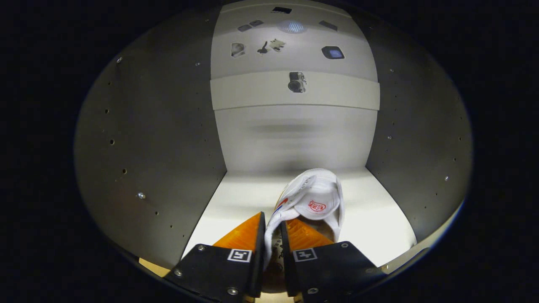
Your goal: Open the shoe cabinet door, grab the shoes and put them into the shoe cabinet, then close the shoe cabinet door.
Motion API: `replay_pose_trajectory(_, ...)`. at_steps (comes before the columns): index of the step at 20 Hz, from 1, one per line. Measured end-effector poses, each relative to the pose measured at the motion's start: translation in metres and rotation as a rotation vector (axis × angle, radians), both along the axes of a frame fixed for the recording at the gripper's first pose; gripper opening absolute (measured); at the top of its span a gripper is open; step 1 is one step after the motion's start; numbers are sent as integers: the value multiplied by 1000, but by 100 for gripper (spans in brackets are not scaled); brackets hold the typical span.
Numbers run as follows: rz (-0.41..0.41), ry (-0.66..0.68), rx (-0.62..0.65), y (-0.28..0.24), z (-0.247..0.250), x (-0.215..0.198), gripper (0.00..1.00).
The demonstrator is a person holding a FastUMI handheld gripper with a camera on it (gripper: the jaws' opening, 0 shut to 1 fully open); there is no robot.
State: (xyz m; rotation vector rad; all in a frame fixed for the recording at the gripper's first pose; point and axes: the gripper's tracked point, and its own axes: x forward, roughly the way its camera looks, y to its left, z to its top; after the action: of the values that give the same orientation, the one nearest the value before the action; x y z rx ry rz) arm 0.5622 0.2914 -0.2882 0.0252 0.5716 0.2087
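Gripper view, hand-held gripper (273, 229) pinching one white shoe (313, 200), inside shoe cabinet (294, 143)

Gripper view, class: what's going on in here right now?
A hand-held gripper is shut on the side wall of a white shoe, one finger inside the shoe's opening, one outside. The shoe sits on the pale shelf inside the shoe cabinet, toe toward the back panel. The shoe is in place but not yet released.
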Motion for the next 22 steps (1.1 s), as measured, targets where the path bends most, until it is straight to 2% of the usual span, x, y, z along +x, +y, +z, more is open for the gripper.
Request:
replay_pose_trajectory(3, -22, -13, -17, -3, 11, -9, 43)
replay_pose_trajectory(8, -11, -67, -32, 1, 34, -42, 53)
replay_pose_trajectory(11, -9, -88, -49, -2, 46, -68, 69)
replay_pose_trajectory(15, -9, -120, -75, -7, 61, -108, 85)
replay_pose_trajectory(18, -22, -138, -88, -14, 70, -142, 91)
replay_pose_trajectory(22, -48, -152, -83, -24, 84, -190, 94)
